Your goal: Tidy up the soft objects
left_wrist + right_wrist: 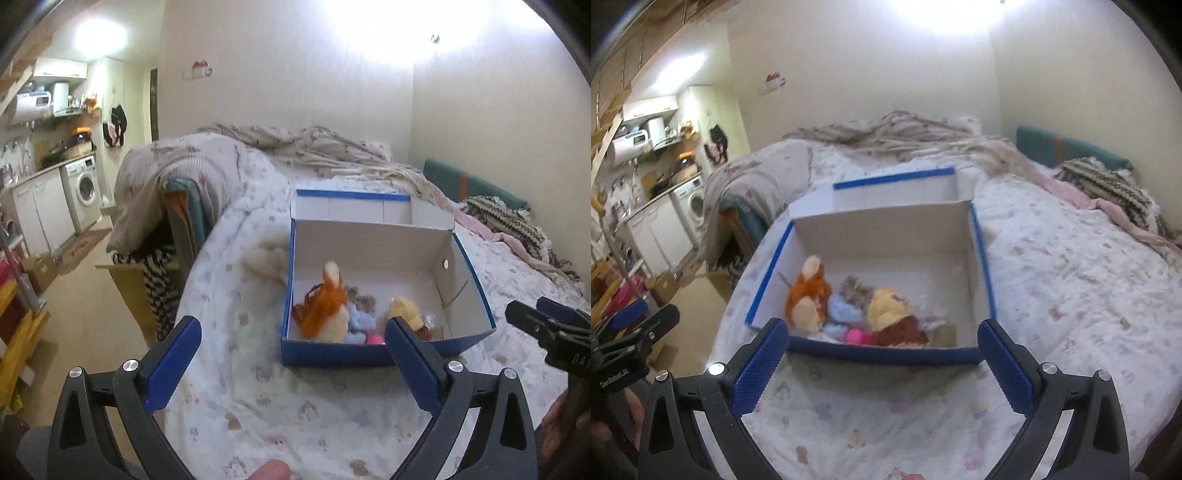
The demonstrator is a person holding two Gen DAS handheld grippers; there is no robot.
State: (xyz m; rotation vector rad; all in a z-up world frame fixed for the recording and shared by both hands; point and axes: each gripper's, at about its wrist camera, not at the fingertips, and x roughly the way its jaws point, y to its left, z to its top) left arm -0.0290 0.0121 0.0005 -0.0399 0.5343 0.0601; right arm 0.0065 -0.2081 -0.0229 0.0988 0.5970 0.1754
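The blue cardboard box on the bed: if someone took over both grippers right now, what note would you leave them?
Left gripper: open, empty. Right gripper: open, empty.
Blue cardboard box sits open on the patterned bedsheet.
Done: orange plush toy, yellow plush toy, light blue plush and pink ball are inside.
Left: cream fluffy toy lies outside, by the box's left wall.

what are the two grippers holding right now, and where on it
Nothing. The left gripper and right gripper both stand open and empty above the bedsheet, short of the blue box.

Both wrist views angled down, near, sharing the box (369,354) on bed (1071,277)
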